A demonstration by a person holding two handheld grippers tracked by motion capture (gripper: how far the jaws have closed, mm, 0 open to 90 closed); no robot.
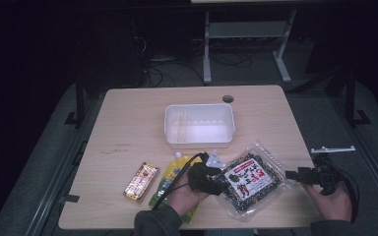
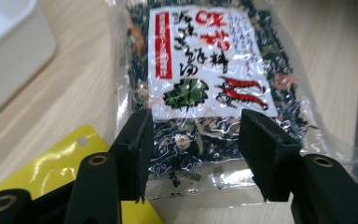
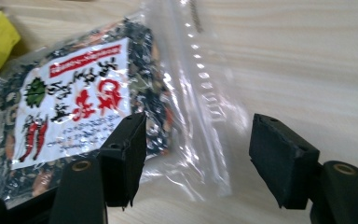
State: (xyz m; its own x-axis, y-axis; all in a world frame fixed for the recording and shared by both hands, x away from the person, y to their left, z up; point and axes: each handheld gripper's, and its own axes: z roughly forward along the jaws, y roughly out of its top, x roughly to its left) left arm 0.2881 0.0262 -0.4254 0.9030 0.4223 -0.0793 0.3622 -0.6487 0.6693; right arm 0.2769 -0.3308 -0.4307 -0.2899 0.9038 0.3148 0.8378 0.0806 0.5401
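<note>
Between left tongs [image 2: 192, 154]: packet [image 2: 205, 84] edge | right tongs [image 3: 207, 161]: straddling opposite edge

Bench [image 1: 128, 105]: far strip and left half behind the white tub [image 1: 200, 126] lie bare, open to passage. The tub stands mid-bench and blocks a straight reach to the far middle. Near edge crowded: brown snack pack [image 1: 141, 182], yellow pouch [image 1: 170, 178] and clear dried-food bag [image 1: 254, 178] lie side by side, narrow gaps between them. Left hand-held gripper [image 2: 192, 154] sits over the pouch at the bag's near-left end, bag film between its parted jaws. Right hand-held gripper [image 3: 198, 154] straddles the bag's clear right edge; bare wood beyond it.
</note>
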